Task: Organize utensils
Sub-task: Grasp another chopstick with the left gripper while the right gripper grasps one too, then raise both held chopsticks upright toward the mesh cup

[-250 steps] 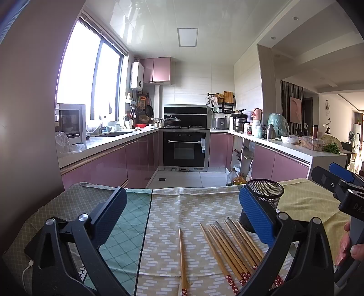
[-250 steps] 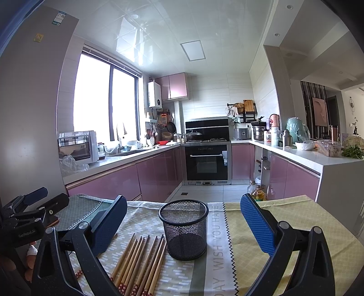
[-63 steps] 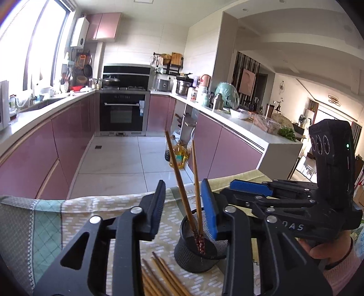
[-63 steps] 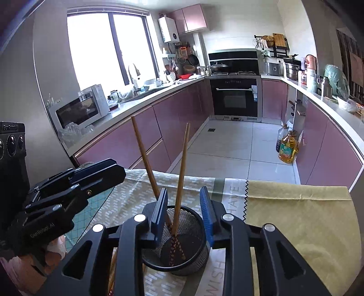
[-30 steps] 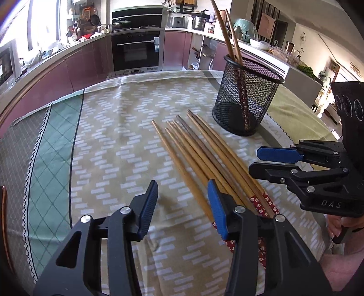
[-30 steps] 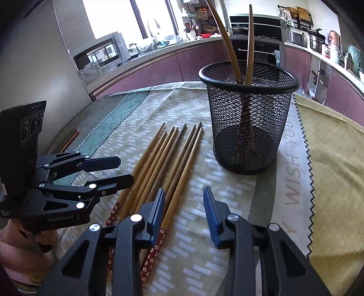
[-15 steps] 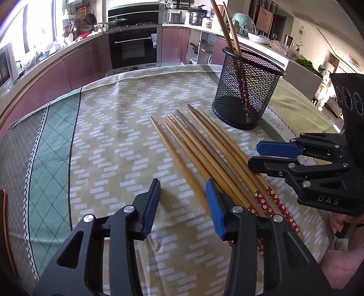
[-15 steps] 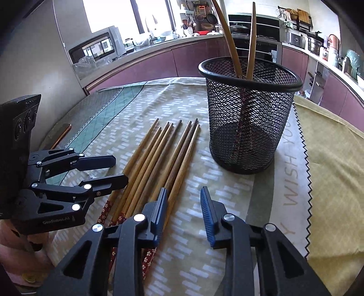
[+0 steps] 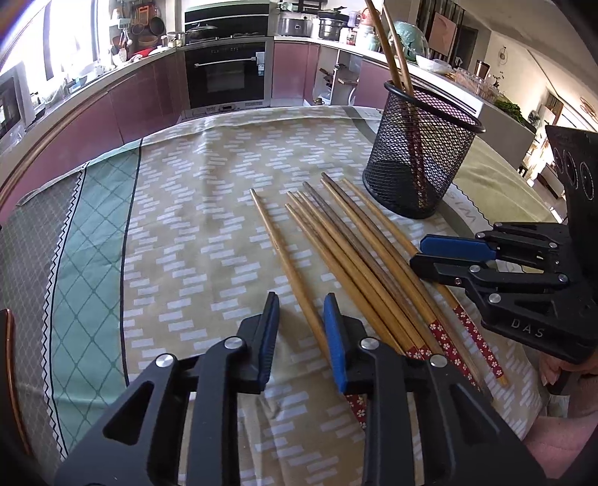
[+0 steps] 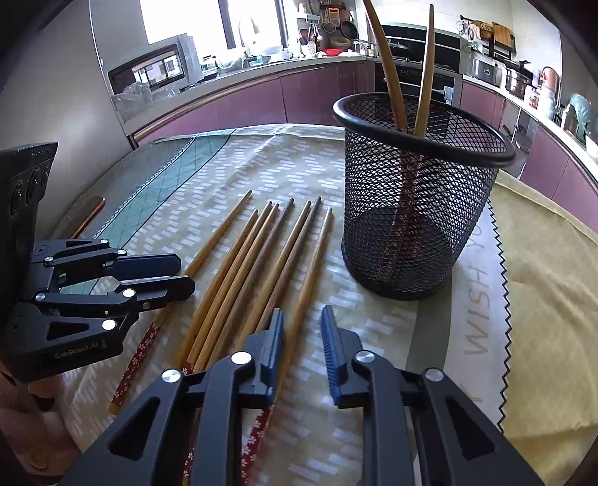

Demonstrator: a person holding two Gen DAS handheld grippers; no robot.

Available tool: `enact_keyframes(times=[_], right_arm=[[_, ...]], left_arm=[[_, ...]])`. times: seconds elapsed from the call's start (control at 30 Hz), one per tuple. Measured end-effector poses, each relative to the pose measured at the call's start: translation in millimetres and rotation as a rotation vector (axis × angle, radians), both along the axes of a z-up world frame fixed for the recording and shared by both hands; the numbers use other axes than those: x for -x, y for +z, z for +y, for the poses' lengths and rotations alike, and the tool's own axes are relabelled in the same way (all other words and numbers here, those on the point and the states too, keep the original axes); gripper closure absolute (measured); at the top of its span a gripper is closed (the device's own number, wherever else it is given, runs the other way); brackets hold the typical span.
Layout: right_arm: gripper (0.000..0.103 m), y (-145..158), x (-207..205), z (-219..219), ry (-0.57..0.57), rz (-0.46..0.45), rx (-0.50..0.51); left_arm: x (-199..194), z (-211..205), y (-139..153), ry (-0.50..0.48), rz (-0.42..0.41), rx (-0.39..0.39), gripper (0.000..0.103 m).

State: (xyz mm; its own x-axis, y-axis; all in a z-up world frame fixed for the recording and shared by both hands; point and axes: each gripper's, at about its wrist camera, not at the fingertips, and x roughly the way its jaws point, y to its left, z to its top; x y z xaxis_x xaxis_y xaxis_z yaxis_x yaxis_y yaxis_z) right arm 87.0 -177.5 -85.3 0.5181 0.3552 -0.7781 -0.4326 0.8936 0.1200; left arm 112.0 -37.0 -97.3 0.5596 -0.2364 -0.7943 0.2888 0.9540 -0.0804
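Left claw (image 9: 302, 298) and right claw (image 10: 302, 311) have just been closing, each straddling one chopstick with a gap beside it, not pinching. On the worktop's patterned cloth (image 9: 187, 224), a black mesh cup (image 9: 418, 164) holds two chopsticks. The loose chopsticks (image 9: 358, 254) lie just beside the cup.

You are in a home kitchen: built-in oven (image 9: 227, 76), mauve cabinets (image 10: 239, 101), microwave (image 10: 149, 67) by the window, pots (image 9: 329, 28) on the worktop, living area beyond at right.
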Motion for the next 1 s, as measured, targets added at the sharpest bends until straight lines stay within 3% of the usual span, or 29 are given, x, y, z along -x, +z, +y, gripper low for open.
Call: enact_keyframes(times=[0.27, 0.47, 0.7, 1.0], right_arm=[[0.097, 1, -2, -14, -0.036, 0.024, -0.075], [0.097, 13, 6, -19, 0.004, -0.001, -0.115], [0.097, 10, 11, -10, 0.08, 0.024, -0.086], [0.097, 4, 4, -6, 0.085, 0.047, -0.036]], left_arm=[[-2, 6, 0, 0.047, -0.001, 0.025, 0.095], [5, 10, 5, 0.046, -0.016, 0.052, 0.095], [18, 4, 6, -0.028, -0.008, 0.069, 0.095], [13, -5, -2, -0.066, 0.019, 0.031, 0.095]])
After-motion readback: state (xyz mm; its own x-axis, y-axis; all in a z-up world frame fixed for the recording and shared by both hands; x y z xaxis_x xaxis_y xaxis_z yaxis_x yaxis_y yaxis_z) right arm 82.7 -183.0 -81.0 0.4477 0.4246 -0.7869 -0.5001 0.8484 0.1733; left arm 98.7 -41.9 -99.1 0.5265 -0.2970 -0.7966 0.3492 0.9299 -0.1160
